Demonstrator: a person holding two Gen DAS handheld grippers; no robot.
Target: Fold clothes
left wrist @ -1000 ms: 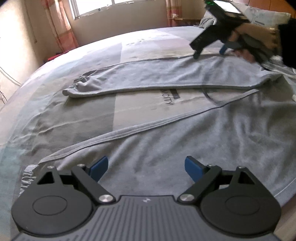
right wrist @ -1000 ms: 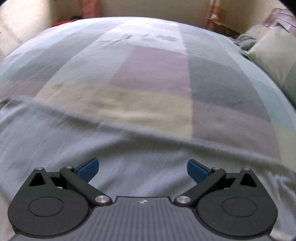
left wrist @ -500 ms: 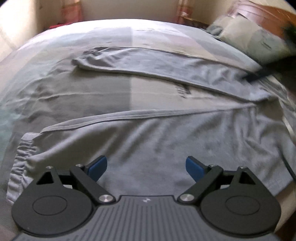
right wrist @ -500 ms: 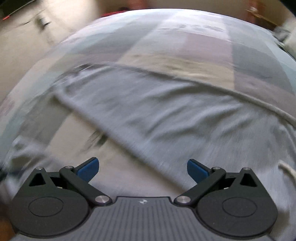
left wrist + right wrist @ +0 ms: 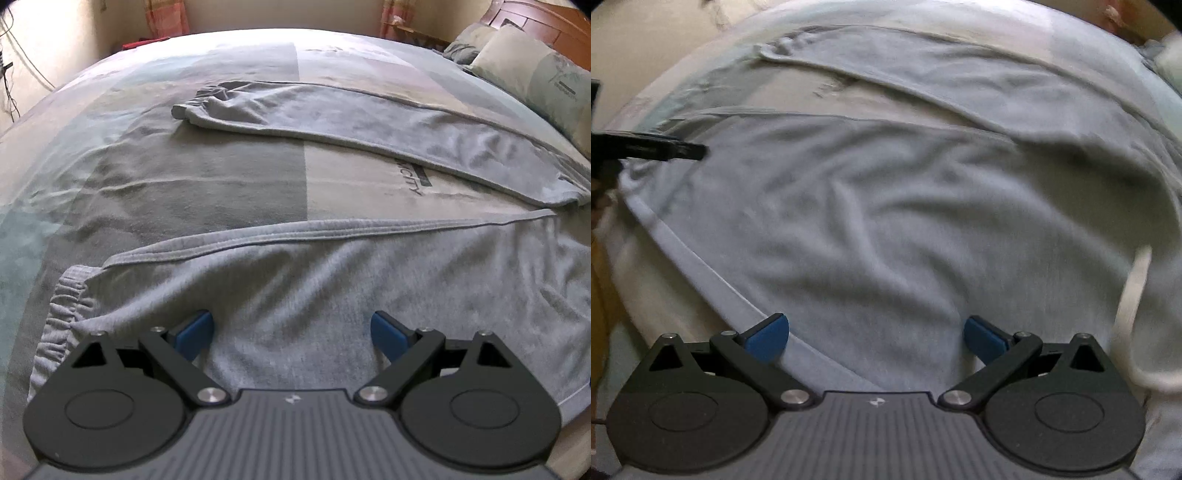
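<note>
Left wrist view: the grey sweatpants are seen spread on the bed, legs apart, the left gripper now lowered near the cuff, jaws spread and empty. The right gripper has been swung from the far leg to the near one, jaws likewise spread; a two-handed lift appears prepared. Bedcover lettering reads partly "CITY".

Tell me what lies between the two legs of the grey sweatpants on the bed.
Only bare bedspread, a wedge of grey and cream patches with printed lettering, between the near leg and far leg. The left wrist view shows it best.
</note>
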